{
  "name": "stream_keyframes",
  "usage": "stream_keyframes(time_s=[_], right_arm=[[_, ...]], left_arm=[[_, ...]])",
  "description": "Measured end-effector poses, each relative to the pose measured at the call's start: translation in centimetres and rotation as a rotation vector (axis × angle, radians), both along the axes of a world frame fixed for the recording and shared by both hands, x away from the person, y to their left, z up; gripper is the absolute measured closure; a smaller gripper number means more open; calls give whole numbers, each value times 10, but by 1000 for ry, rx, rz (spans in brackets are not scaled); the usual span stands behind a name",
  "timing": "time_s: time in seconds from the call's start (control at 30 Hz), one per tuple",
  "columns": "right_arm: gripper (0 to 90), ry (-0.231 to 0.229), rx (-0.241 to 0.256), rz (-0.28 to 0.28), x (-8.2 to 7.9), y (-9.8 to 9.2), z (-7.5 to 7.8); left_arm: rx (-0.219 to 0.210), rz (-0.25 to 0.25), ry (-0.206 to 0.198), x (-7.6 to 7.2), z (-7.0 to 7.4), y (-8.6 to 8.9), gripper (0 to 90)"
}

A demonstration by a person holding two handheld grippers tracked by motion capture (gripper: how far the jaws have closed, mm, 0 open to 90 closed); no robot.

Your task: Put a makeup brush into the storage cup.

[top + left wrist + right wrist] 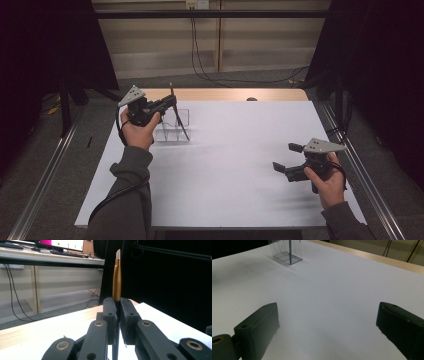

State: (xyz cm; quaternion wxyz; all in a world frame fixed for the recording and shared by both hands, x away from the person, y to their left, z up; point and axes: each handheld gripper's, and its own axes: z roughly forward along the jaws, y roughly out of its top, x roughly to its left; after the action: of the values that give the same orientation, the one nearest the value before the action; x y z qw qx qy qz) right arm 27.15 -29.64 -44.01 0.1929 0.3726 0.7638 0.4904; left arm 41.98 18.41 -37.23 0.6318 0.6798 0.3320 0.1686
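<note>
- The left gripper [170,101] is hovering over the far left part of the worktop [235,150], its jaws pressing together on a brush [176,114]; a hand [136,131] is gripping it from below.
- In the left gripper view the brush [116,277] is rising upright from between the clamped jaws, showing a golden ferrule with a pale tip; its dark handle is running down below the jaws.
- In the high view the brush is slanting down into a clear holder [172,127], which is standing on the worktop just beside the left hand; whether the lower end is touching the holder's floor cannot be told.
- The right gripper [285,157] is hanging above the near right part of the worktop, well apart from the holder; its jaws are standing wide apart with nothing between them.
- In the right gripper view the holder [287,253] is sitting far off, near the top left, beyond the spread jaws.
</note>
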Motion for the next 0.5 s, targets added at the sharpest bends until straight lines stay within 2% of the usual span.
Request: stream_keyframes(time_s=[0.1, 0.13, 0.4, 0.5], right_arm=[[42, 1, -1, 1, 0, 0, 0], [41, 2, 1, 2, 0, 0, 0], [41, 2, 0, 4, 0, 0, 0], [41, -1, 1, 3, 0, 0, 0]], left_arm=[[12, 1, 2, 2, -1, 0, 838], [0, -10, 1, 3, -1, -1, 838], [-7, -4, 4, 6, -4, -4, 838], [22, -9, -2, 7, -3, -2, 838]])
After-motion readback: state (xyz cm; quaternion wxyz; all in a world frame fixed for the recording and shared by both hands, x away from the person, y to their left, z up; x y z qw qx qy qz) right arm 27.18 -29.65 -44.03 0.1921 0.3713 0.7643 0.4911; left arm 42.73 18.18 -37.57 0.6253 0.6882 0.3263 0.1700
